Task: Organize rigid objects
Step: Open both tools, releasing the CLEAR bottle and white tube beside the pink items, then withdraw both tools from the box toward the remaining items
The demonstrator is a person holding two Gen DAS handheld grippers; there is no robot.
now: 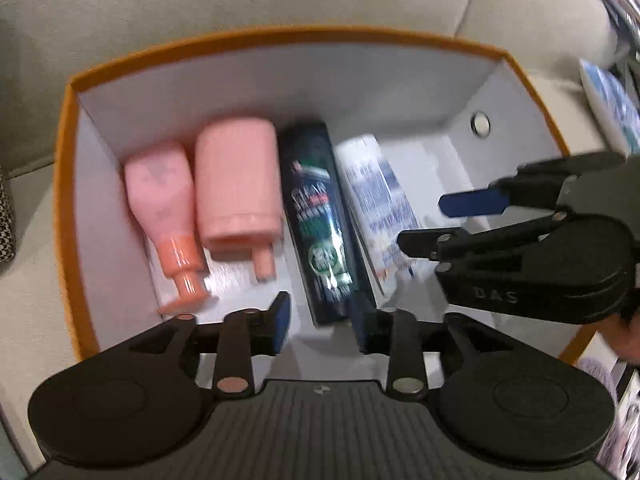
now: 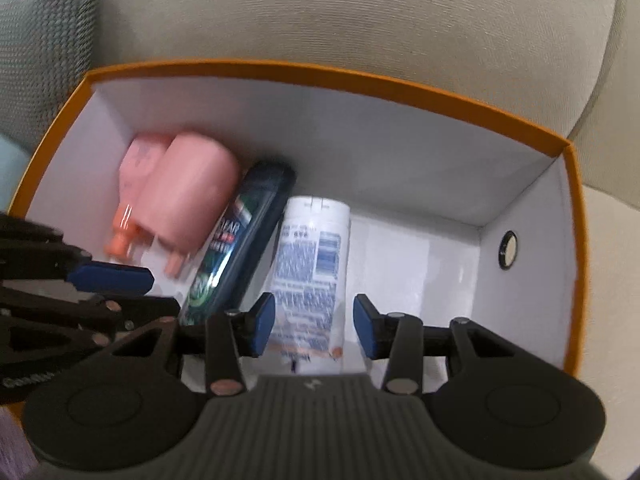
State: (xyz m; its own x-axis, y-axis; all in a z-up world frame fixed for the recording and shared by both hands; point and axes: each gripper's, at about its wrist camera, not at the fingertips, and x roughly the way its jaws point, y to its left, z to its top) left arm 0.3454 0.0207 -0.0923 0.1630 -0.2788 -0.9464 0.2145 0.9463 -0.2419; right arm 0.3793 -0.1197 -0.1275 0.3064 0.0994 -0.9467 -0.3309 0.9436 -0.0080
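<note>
An orange box (image 1: pixel 280 36) (image 2: pixel 320 70) with white inner walls sits on a beige sofa. Lying side by side on its floor are a pink bottle with an orange neck (image 1: pixel 160 196) (image 2: pixel 134 168), a wider pink bottle (image 1: pixel 238 188) (image 2: pixel 188 196), a dark blue bottle (image 1: pixel 316 220) (image 2: pixel 240 232) and a white bottle with blue print (image 1: pixel 380 208) (image 2: pixel 312 256). My left gripper (image 1: pixel 322 328) (image 2: pixel 164 292) hovers open above the dark bottle's near end. The right gripper (image 2: pixel 314 326) (image 1: pixel 420 222) stands open over the white bottle, pads either side and a gap showing.
The box's right wall has a round metal-ringed hole (image 1: pixel 480 123) (image 2: pixel 508 254). The box floor right of the white bottle is bare. Sofa cushions (image 2: pixel 360 8) rise behind the box. Printed items (image 1: pixel 612 104) lie at the right, and a patterned fabric (image 1: pixel 5 220) at the left.
</note>
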